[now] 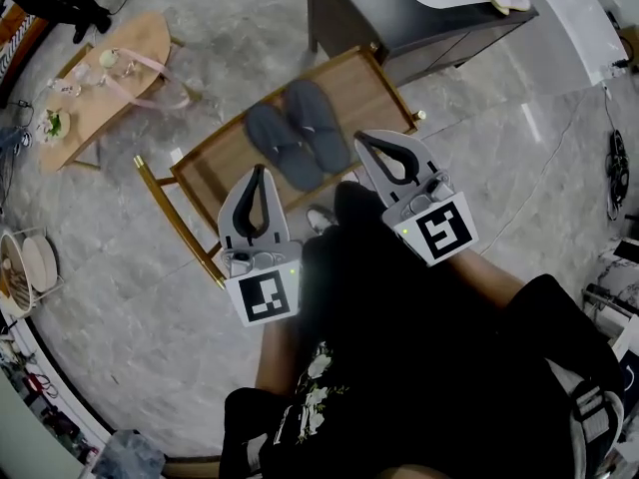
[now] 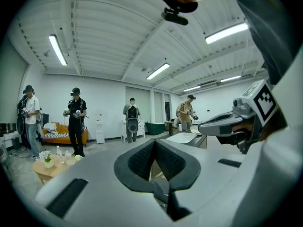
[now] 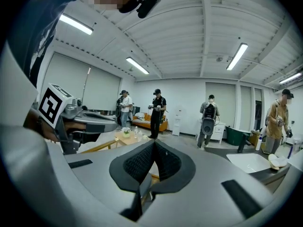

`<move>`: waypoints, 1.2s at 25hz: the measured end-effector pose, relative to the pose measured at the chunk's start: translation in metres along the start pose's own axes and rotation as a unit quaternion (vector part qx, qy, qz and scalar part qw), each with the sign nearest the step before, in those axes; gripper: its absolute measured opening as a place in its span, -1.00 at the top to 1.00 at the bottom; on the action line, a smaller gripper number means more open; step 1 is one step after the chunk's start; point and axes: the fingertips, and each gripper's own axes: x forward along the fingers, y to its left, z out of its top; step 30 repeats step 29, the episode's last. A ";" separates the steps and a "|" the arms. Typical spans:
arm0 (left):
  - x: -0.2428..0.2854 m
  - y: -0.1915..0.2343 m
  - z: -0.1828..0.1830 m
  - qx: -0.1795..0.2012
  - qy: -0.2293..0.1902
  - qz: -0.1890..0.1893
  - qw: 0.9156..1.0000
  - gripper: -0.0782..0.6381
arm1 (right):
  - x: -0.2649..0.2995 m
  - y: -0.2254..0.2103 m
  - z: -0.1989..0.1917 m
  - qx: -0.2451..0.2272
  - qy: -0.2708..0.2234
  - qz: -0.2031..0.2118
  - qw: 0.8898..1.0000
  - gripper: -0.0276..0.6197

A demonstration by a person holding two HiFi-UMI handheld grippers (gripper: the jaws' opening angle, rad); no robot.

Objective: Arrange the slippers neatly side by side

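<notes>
Closest in, just ahead of the person's dark clothing, the left gripper [image 1: 262,172] and the right gripper [image 1: 362,138] hang in the air with their jaws pressed fully together and nothing between them. Each gripper view shows the ribbed pads meeting along a line with only the room beyond. Just past their tips, the two grey slippers [image 1: 319,128] lie on the wooden rack [image 1: 225,163]. They touch along their inner edges and seem already paired, though they sit at an angle across the rack. I'd judge them light, soft and floppy, foam or fabric, so a pinch at one end would likely let the other end droop and drag. The firmer hold looks to be the upper band or the sole's side edge near mid-length, and a closed-jaw nudge against the sole edge might square them up just as well. Beyond the rack stands a dark cabinet [image 1: 359,8]
</notes>
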 end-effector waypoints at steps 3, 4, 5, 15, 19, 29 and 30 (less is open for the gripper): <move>0.014 -0.003 -0.011 -0.007 0.024 -0.004 1.000 0.77 | 0.006 -0.009 -0.010 0.007 0.020 0.007 1.000 0.92; 0.018 -0.003 -0.015 -0.006 0.034 -0.005 0.999 0.77 | 0.010 -0.011 -0.014 0.010 0.026 0.011 1.000 0.92; 0.023 -0.002 -0.019 -0.005 0.044 -0.005 0.999 0.77 | 0.014 -0.014 -0.017 0.015 0.031 0.016 0.999 0.92; 0.071 0.006 -0.001 0.025 0.081 0.039 0.996 0.77 | 0.074 -0.045 -0.014 0.048 0.008 0.090 0.995 0.92; 0.080 0.008 0.002 0.041 0.100 0.054 0.993 0.77 | 0.094 -0.054 -0.010 0.056 -0.007 0.116 0.992 0.92; 0.109 0.001 0.004 0.046 0.108 0.084 0.990 0.77 | 0.111 -0.080 -0.013 0.058 -0.021 0.157 0.986 0.92; 0.109 0.001 0.004 0.046 0.108 0.084 0.990 0.77 | 0.111 -0.080 -0.013 0.058 -0.021 0.157 0.986 0.92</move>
